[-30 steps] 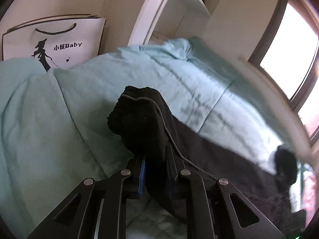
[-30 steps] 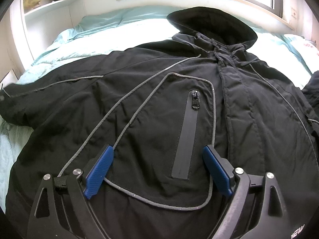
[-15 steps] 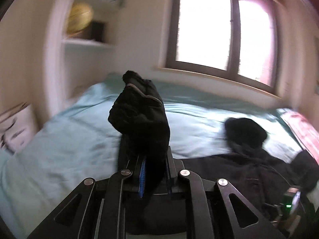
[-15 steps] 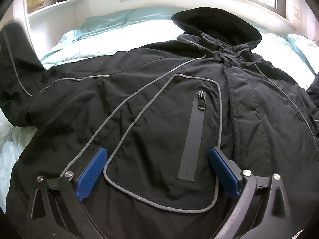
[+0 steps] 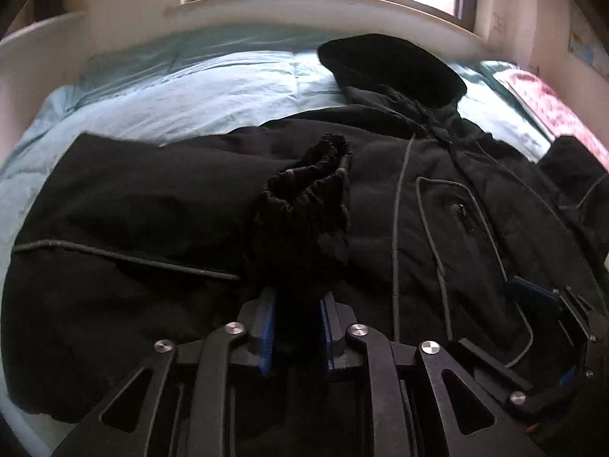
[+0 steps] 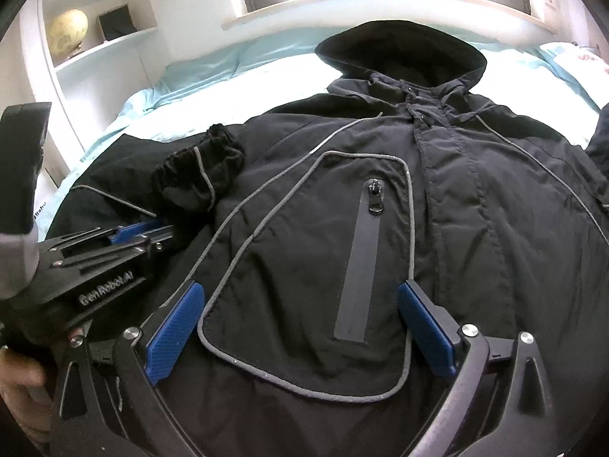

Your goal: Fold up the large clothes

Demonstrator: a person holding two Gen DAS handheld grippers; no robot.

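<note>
The left gripper (image 5: pixel 297 327) has its narrow-set jaws around the black sleeve with a gathered elastic cuff (image 5: pixel 308 205); the jaws have just been opening a little, the cloth is between the blue pads, and whether they press on it I cannot tell. Ahead of those fingertips the cuff stands bunched over the chest of the large black hooded jacket with grey piping (image 6: pixel 380 228), which lies front-up and spread wide. The right gripper (image 6: pixel 300 327) has its jaws spread wide and grips nothing, its blue pads (image 6: pixel 171 335) either side of the zipped chest pocket (image 6: pixel 361 259). Left of its fingers sits the other gripper, beside the folded sleeve. Beyond both sets of fingertips the hood (image 6: pixel 399 49) reaches toward the window sill (image 6: pixel 380 0), with bare pale-teal bedding (image 5: pixel 190 91) open to the far left. Farther left, a white wall shelf (image 6: pixel 102 42) holds a yellowish globe (image 6: pixel 68 32).
</note>
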